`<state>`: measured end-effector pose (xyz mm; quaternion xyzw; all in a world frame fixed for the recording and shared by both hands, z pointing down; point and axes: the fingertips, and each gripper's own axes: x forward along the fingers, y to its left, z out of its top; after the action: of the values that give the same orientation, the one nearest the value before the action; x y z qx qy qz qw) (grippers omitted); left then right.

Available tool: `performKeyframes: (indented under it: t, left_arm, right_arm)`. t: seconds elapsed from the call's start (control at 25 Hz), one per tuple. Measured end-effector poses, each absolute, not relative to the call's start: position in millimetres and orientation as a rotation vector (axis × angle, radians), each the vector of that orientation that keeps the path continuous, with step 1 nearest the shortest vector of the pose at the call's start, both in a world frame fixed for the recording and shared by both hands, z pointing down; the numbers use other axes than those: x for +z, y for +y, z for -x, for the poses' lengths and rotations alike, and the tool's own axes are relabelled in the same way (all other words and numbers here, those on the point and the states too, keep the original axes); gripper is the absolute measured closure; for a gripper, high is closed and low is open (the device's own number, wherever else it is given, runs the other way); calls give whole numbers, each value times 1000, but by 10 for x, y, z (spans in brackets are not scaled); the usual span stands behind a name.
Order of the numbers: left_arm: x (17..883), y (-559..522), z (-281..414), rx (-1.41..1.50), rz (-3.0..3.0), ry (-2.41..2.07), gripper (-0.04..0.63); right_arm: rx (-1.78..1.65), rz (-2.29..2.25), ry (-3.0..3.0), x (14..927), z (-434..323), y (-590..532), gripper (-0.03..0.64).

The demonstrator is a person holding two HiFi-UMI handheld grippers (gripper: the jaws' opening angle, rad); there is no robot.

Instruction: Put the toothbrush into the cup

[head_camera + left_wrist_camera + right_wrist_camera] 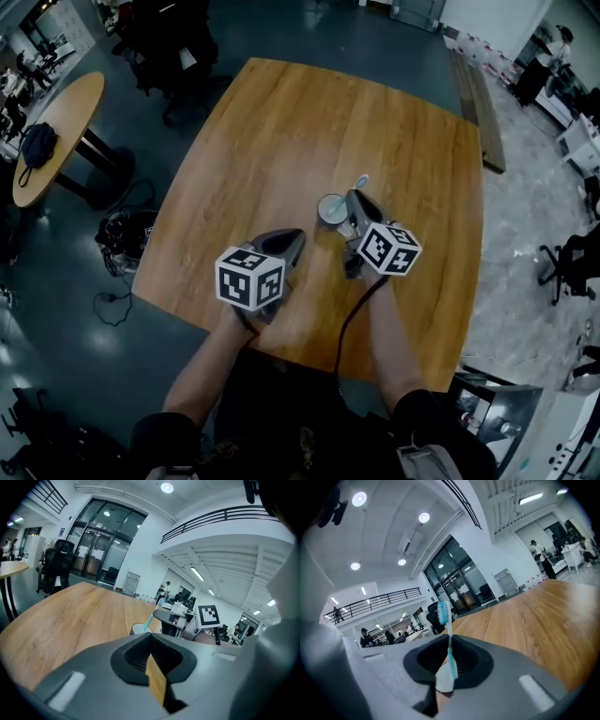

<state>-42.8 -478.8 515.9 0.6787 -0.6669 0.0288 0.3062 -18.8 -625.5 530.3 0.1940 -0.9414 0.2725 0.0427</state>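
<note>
Nearest me, the left gripper [287, 242] sat low over the bench [281, 131], jaws pressed together on nothing. The right gripper [449, 666] pinched the toothbrush [450, 645] by its handle, bristles up (not yet in, I'd judge), just beside the cup [331, 208].

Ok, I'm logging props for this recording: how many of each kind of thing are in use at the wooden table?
toothbrush: 1
cup: 1
hand-held grippers: 2, the left hand-held gripper and the right hand-held gripper
Total: 4
</note>
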Motion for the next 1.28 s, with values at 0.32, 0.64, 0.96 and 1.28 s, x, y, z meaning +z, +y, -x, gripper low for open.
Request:
performKeyframes:
  t: [0.32, 0.64, 0.96, 1.28]
  left_arm:
    - [5337, -4786, 337, 73, -1729, -1775, 589]
    - [5382, -4799, 248, 73, -1714, -1775, 589]
    - [5345, -4858, 249, 102, -1741, -1770, 588]
    - [5105, -4831, 83, 77, -1889, -1715, 588]
  right_arm:
    - [832, -487, -2778, 5675, 232, -6160, 586]
    - [857, -525, -2745, 5775, 162, -6287, 580]
    - [916, -520, -2755, 5744, 90, -6268, 537]
    - [862, -619, -2845, 5318, -283, -5980, 535]
